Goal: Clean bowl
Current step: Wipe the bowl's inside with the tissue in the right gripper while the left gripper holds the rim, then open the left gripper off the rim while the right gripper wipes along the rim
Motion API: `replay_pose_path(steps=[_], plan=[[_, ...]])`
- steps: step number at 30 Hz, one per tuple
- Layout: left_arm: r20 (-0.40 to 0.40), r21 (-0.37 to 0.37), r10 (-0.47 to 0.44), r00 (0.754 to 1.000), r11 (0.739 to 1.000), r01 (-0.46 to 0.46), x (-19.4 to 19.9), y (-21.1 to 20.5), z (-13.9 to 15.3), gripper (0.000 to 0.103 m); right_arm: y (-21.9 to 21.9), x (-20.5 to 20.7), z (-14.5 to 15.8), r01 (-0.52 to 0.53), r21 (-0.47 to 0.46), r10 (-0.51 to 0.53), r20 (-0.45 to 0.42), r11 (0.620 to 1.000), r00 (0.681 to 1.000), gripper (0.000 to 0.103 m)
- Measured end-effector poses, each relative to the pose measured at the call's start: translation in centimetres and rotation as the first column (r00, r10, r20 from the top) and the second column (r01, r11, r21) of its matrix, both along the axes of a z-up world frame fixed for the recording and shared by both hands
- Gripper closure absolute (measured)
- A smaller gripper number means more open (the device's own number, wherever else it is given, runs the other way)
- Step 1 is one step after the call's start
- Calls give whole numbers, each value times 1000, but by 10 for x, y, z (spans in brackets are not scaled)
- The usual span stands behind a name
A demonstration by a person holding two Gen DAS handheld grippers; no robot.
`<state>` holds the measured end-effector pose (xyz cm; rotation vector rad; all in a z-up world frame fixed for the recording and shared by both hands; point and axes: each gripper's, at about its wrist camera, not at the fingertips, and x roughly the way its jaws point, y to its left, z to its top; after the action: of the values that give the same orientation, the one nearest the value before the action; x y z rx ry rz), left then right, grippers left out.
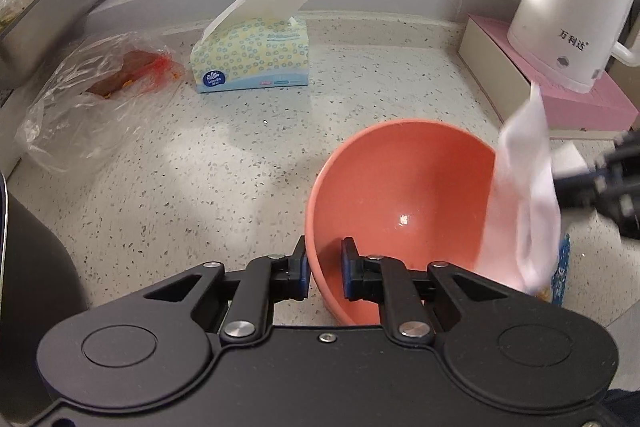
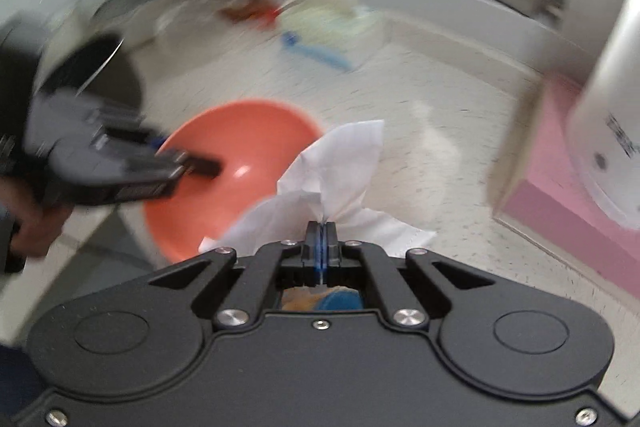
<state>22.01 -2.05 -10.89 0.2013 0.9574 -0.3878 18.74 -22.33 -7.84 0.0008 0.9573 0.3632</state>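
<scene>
Indoors, speckled countertop [image 1: 200,187]; left gripper [image 1: 325,269] clamping bowl [image 1: 400,203], right gripper [image 2: 321,227] pinching tissue [image 2: 340,163].

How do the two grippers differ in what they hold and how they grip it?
The left gripper clamps the rim of the tilted orange bowl, one finger inside, one outside; the right gripper pinches a white tissue with its fingers nearly together. The left grips something rigid, the right something limp. Both are shut on their loads.

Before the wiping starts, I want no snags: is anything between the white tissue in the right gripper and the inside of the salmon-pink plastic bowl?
Nothing visible. The white tissue hangs beside the salmon-pink plastic bowl, whose tilted opening is clear; the left gripper only clamps its near rim.
</scene>
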Motion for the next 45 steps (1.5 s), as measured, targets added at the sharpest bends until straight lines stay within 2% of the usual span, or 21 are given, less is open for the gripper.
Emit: replay_pose_path(steps=[6,7,8,9,10,13,15,16,18,20,22,24,25,27,29,32,36,39,42,45], plan=[[20,21,-48,999,999,48,1,-5,5,86,-8,24,-8,49,54,-49,-9,997,999,102],[27,10,-47,999,999,46,1,-4,7,83,-9,25,-7,52,63,-51,-4,997,999,102],[33,-13,-37,999,999,37,2,-1,10,79,-9,25,-6,51,70,-51,-3,996,999,102],[40,-47,-15,999,999,17,3,3,15,67,-9,24,-5,53,75,-54,1,996,999,102],[46,-77,9,999,997,-5,4,7,19,64,-10,23,-5,55,79,-56,5,995,998,102],[87,-196,55,995,980,-37,0,28,37,62,-11,24,-7,60,88,-60,1,994,998,102],[155,-231,37,987,973,0,-16,42,48,62,-10,24,-6,60,91,-60,1,994,998,102],[201,-217,3,980,975,41,-27,46,52,62,-10,25,-6,58,91,-58,2,994,998,102],[261,-80,-150,954,981,176,-59,44,46,61,-10,25,-6,60,93,-60,0,994,998,102],[241,11,-259,935,964,264,-75,36,36,61,-8,25,-7,59,92,-59,-5,994,998,102],[213,131,-362,908,931,340,-88,22,19,61,-6,26,-8,58,87,-57,-10,995,998,102],[180,233,-406,896,903,362,-90,6,-2,62,-3,27,-9,57,75,-57,-13,996,998,102],[167,261,-411,896,895,362,-88,1,-10,62,-2,27,-9,58,69,-58,-15,996,998,102],[159,237,-391,906,906,350,-77,-5,-20,62,-1,28,-9,57,65,-56,-16,996,998,102],[163,201,-399,902,909,366,-63,-10,-28,61,0,27,-9,50,58,-49,-17,997,999,102],[169,211,-415,894,901,378,-51,-15,-38,61,1,27,-10,37,31,-36,-22,999,999,101],[215,134,-410,886,911,389,-36,-5,-43,63,0,30,-13,28,3,-28,-27,1000,999,101],[255,113,-420,871,907,405,-25,-4,-51,63,0,35,-14,31,-9,-31,-29,999,999,101],[261,100,-432,863,901,421,-14,-5,-52,61,1,40,-13,31,-42,-32,-24,999,999,101],[270,115,-449,852,893,435,-12,-7,-54,62,2,44,-12,34,-64,-36,-29,997,999,101]])
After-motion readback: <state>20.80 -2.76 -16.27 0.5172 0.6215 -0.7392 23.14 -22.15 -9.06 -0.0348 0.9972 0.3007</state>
